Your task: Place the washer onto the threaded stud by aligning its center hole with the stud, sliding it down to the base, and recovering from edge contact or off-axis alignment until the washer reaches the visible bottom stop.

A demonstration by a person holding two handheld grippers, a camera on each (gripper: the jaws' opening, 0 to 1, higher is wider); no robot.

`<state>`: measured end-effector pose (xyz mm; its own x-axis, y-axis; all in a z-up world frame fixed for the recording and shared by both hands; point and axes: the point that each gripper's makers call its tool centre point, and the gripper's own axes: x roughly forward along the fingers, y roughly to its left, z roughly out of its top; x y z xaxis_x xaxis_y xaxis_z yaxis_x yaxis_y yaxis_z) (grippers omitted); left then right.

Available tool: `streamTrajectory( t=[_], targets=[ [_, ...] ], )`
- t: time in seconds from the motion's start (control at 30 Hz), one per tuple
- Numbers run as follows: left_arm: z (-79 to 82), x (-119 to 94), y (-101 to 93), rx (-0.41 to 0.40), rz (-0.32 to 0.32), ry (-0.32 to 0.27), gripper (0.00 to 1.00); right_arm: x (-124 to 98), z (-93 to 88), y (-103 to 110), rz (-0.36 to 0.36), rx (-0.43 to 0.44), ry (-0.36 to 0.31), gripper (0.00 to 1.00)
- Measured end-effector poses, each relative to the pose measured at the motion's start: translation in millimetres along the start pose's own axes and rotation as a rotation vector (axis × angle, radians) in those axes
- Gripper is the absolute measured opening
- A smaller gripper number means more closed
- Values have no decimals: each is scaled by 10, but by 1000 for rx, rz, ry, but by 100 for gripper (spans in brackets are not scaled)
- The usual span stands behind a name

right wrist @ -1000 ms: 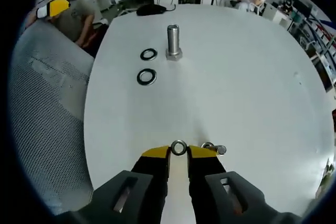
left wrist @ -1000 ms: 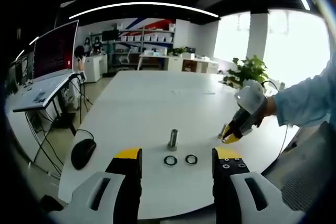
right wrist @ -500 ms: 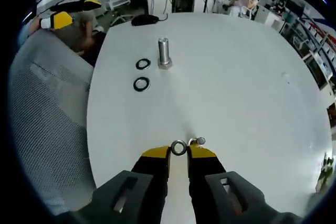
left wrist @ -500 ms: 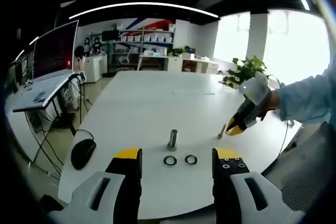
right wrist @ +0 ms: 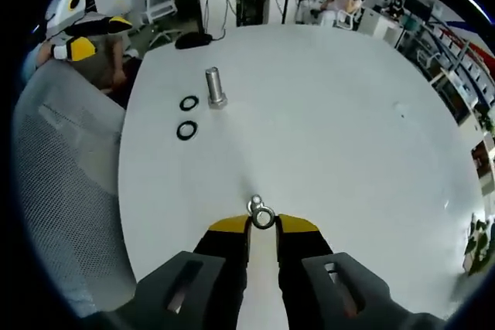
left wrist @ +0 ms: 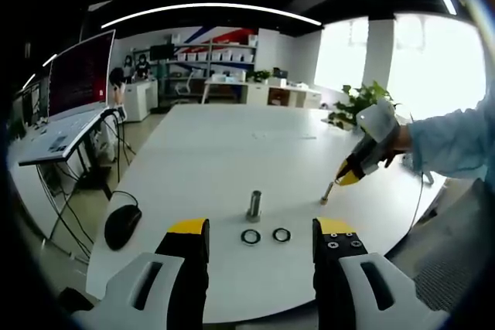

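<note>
Presently, right gripper point(right wrist: 263, 226): raised above the surface point(right wrist: 332, 113), pinching a washer point(right wrist: 263, 217) at its tips.
Left gripper point(left wrist: 261, 231): level, jaws wide apart, holding nothing.
Stud point(left wrist: 254, 205): upright.

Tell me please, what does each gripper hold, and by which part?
Right gripper pinches a washer by its lower rim. Left gripper is open, holding nothing.

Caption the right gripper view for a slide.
Right gripper pinches a small metal washer above the white table, far from the upright threaded stud.
</note>
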<state>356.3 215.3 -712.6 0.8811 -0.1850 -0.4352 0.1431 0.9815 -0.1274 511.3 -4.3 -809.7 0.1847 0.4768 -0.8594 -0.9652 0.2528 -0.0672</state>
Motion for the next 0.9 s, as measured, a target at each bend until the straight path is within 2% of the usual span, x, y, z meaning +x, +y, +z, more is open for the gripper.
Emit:
streamTrajectory(
  t=[0.3,0.9],
  targets=[
    [5,-4,3,-2,2,-3,52,44,165,66,14,-19,-24,15],
    [15,-4,2,-8,1,-8,52,151,98,84,25,-41,19,15]
  ],
)
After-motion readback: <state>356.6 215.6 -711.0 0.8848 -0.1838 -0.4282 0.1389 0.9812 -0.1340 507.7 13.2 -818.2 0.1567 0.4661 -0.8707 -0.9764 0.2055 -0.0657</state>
